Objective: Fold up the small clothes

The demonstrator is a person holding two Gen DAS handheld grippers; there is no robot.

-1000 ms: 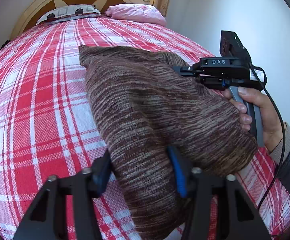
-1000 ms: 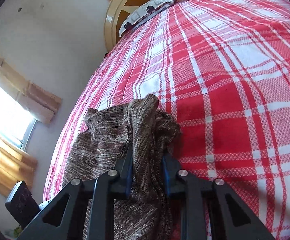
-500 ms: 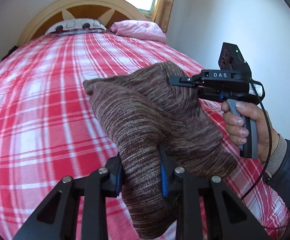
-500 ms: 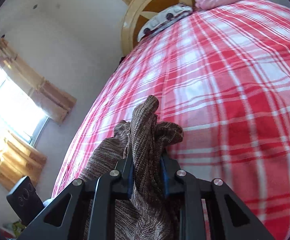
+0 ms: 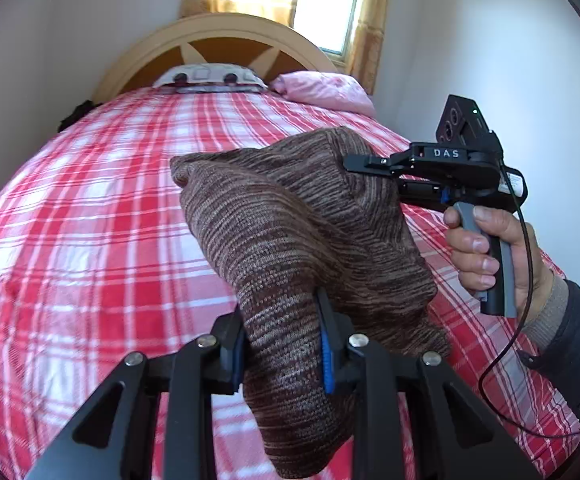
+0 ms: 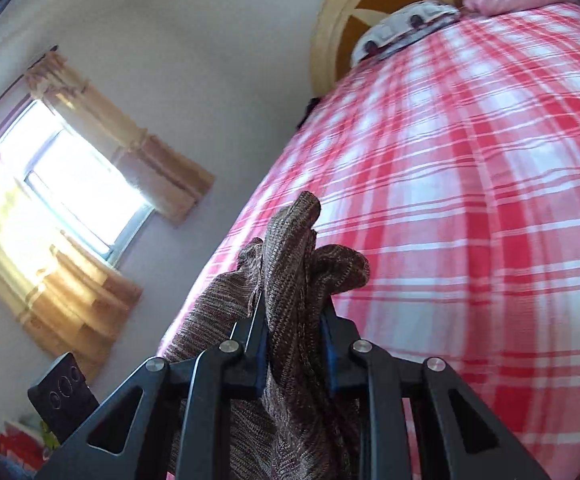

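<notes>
Left wrist view: the left gripper is clamped on a thick bunch of the brown knit. Its jaws have just been closing, and the knit is now squeezed between the blue pads. A second ago the knit was draped low on the bed; now it's lifted well clear of the plaid cover, hanging bunched between the two tools. The right gripper is seen from the side here, held in a hand, its tips buried in the far corner of the knit. Judged from this, both corners are secured and the piece is being carried up for a fold or a shake-out, so no fold is laid down yet.

Right wrist view: the right gripper is closed on a rolled edge of the knit, the same pinch as a second ago, only with more wall and window in frame than before.

Materials: the knit is a soft, ribbed, marled brown yarn, floppy and bulky, so it sags into a pouch. The cover is a flat woven red-and-white check. A pink pillow is propped by the arched wooden headboard.
</notes>
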